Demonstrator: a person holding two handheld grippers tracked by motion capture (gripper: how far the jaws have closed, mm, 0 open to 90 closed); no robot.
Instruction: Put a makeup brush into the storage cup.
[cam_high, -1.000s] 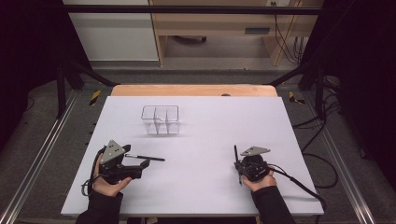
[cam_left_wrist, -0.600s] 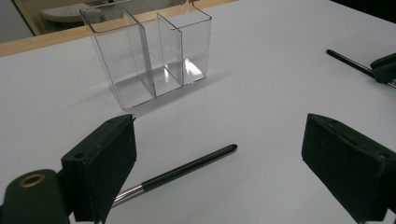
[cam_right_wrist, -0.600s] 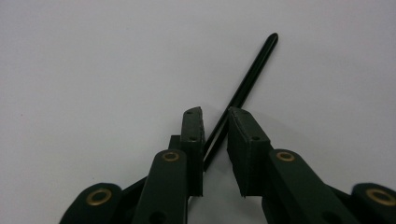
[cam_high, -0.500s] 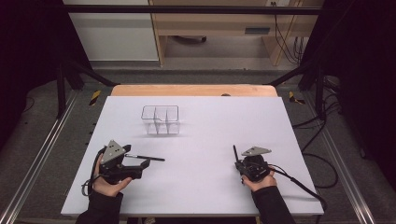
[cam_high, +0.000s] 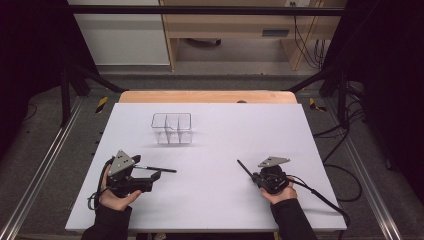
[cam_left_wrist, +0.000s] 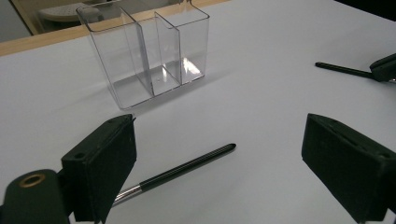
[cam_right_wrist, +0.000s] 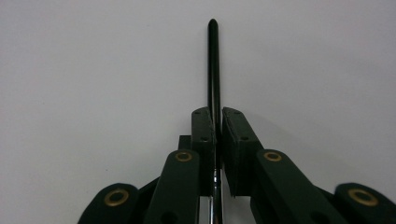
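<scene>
A clear plastic organizer (cam_high: 171, 128) with three compartments stands empty on the white table (cam_high: 225, 135) toward the back left; it also shows ahead in the left gripper view (cam_left_wrist: 144, 51). My left gripper (cam_high: 152, 176) rests near the front left, open (cam_left_wrist: 222, 140), and a black pen (cam_left_wrist: 182, 170) lies on the table between its jaws, touched by neither. The same pen (cam_high: 159, 169) points right in the high view. My right gripper (cam_high: 256, 176) sits at the front right, shut (cam_right_wrist: 218, 112) on a second black pen (cam_right_wrist: 214, 65) that points away to the left (cam_high: 244, 167).
The table's wooden far edge (cam_high: 207, 96) borders the white surface. Metal frame rails (cam_high: 45, 165) run along both sides. Cables (cam_high: 320, 197) trail from the right gripper over the front right corner. The right gripper's pen tip (cam_left_wrist: 343, 70) shows at the far right in the left gripper view.
The right gripper has turned slightly, swinging its held pen from pointing straight away to pointing away and left. The left gripper and its pen have not moved.
</scene>
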